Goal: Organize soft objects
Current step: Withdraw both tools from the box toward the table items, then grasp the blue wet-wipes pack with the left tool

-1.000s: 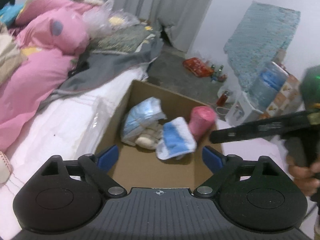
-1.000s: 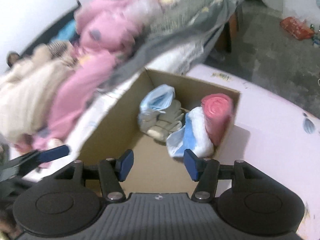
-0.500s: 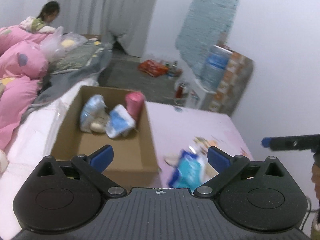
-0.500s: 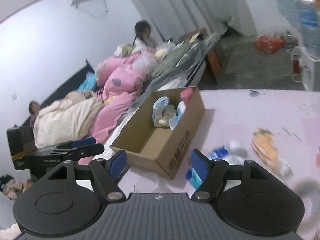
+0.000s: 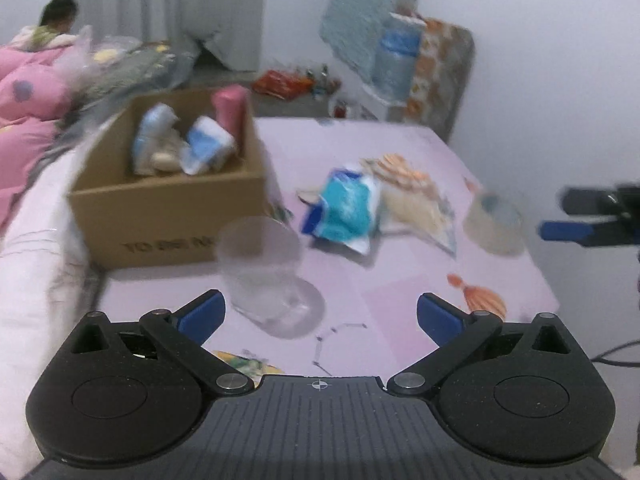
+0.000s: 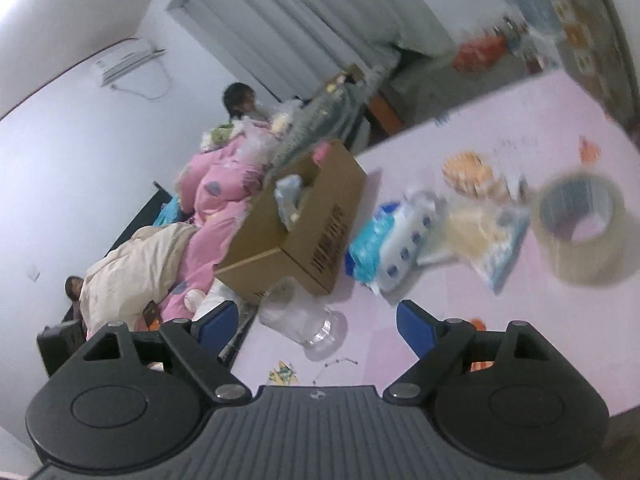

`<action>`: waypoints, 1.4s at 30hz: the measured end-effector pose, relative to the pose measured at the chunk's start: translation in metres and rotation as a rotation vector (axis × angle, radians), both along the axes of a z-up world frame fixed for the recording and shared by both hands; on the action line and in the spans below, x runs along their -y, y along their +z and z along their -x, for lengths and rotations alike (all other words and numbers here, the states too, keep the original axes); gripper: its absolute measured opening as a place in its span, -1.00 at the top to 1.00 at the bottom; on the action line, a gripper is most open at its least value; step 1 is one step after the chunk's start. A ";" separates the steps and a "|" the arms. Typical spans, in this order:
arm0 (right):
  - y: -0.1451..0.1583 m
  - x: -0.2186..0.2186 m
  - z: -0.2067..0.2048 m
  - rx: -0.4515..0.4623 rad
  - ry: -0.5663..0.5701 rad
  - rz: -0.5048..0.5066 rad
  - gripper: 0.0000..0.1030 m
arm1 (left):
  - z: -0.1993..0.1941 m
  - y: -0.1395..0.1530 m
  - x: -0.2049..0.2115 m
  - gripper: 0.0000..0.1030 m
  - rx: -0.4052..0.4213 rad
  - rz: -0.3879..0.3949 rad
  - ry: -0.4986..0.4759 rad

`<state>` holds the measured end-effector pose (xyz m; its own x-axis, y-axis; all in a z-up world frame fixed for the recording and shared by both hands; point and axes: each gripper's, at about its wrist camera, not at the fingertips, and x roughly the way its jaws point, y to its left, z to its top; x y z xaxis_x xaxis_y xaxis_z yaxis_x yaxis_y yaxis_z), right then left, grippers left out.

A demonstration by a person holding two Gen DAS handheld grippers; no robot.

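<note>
A cardboard box point(image 5: 160, 204) point(image 6: 304, 236) stands at the table's left edge. Inside it are a pink roll point(image 5: 229, 109) and blue-and-white soft packs point(image 5: 202, 146). On the pink table point(image 5: 360, 148) a blue-and-white soft pack point(image 5: 344, 208) point(image 6: 394, 236) lies next to a yellowish bag point(image 5: 414, 198) point(image 6: 480, 232). My left gripper point(image 5: 318, 314) hangs wide open and empty over the near table, behind a clear plastic jar point(image 5: 262, 276). My right gripper point(image 6: 316, 318) is open and empty too; its blue fingers point(image 5: 568, 232) show at the right edge of the left wrist view.
A tape roll point(image 5: 494, 220) point(image 6: 580, 232) stands at the right of the table. Pink bedding point(image 5: 28, 100) point(image 6: 216, 200) is piled left of the box, with a person point(image 5: 60, 12) behind it. A water bottle point(image 5: 394, 56) and clutter sit by the far wall.
Both views have pulled back from above the box and swung right, bringing the table's loose items, jar and tape roll into sight. The left jaws stand slightly wider.
</note>
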<state>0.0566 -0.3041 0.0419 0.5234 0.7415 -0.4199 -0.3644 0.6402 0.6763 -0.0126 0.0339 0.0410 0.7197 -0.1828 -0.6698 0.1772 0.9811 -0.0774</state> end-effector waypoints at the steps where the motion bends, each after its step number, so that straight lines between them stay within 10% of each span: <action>1: -0.008 -0.003 -0.003 -0.016 0.005 -0.002 -0.30 | -0.001 -0.006 0.009 -0.99 -0.001 -0.012 -0.019; 16: -0.043 -0.052 -0.096 -0.071 -0.030 0.003 -0.29 | -0.087 -0.055 0.107 -0.91 0.203 -0.275 -0.091; 42: -0.104 -0.076 -0.211 -0.354 0.033 -0.065 -0.09 | -0.205 -0.096 0.102 -0.81 -0.062 -0.270 0.057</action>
